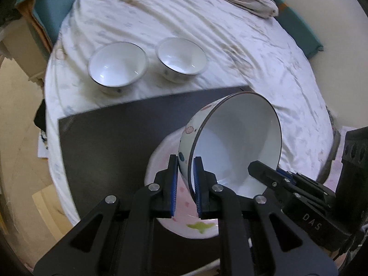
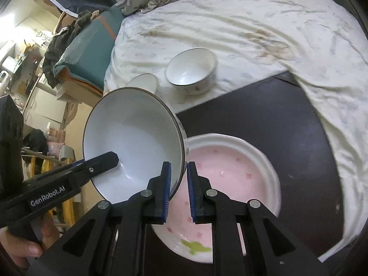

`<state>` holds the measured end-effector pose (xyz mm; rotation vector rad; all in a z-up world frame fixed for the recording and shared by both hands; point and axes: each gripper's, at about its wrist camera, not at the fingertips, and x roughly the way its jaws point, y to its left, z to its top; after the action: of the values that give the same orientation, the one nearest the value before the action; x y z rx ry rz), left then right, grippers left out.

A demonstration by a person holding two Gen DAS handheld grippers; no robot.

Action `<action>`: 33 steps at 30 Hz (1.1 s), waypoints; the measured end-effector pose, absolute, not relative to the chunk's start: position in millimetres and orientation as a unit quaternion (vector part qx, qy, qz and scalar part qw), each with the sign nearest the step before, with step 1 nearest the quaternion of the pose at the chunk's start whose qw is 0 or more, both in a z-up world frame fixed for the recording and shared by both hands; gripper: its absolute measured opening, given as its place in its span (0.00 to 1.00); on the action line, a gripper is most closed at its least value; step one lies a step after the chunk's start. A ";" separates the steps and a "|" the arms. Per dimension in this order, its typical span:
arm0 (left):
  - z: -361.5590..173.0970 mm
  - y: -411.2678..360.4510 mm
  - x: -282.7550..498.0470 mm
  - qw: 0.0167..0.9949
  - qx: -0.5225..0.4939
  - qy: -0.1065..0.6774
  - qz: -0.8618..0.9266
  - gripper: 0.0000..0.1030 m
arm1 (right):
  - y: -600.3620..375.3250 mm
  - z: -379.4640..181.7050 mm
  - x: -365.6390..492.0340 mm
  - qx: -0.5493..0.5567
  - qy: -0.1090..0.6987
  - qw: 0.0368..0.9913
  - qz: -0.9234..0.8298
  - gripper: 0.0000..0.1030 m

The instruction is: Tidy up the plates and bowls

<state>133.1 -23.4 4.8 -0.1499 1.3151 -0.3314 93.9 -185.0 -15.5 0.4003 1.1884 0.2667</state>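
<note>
- The left hand-held gripper (image 1: 185,184) pinches the big bowl (image 1: 237,142) by its rim, tilted above the pink plate (image 2: 241,172).
- The right hand-held gripper (image 2: 179,185) brackets the opposite rim, one pad touching, not fully clamped.
- Glazed, slippery and breakable, I'd say; the rim is the only grip.
- Two small bowls (image 1: 117,65) sit beyond the plate on the bed (image 1: 253,53).
</note>
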 end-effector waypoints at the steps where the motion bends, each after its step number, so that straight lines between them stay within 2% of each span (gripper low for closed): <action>1: 5.0 -28.6 128.3 0.777 -0.064 0.607 -0.156 0.10 | -192.1 -14.9 89.7 0.188 0.554 0.801 0.125 0.15; 14: -29.3 -52.2 91.3 0.771 -0.046 0.619 -0.142 0.10 | -238.1 -41.4 48.8 0.184 0.565 0.788 0.162 0.16; 33: -68.6 -44.5 95.2 0.749 -0.040 0.650 -0.119 0.10 | -233.6 -79.1 59.4 0.196 0.586 0.765 0.180 0.16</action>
<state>95.2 -44.5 -68.6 -0.0885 1.4219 -0.2602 59.4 -233.6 -79.1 0.4259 1.2743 0.3905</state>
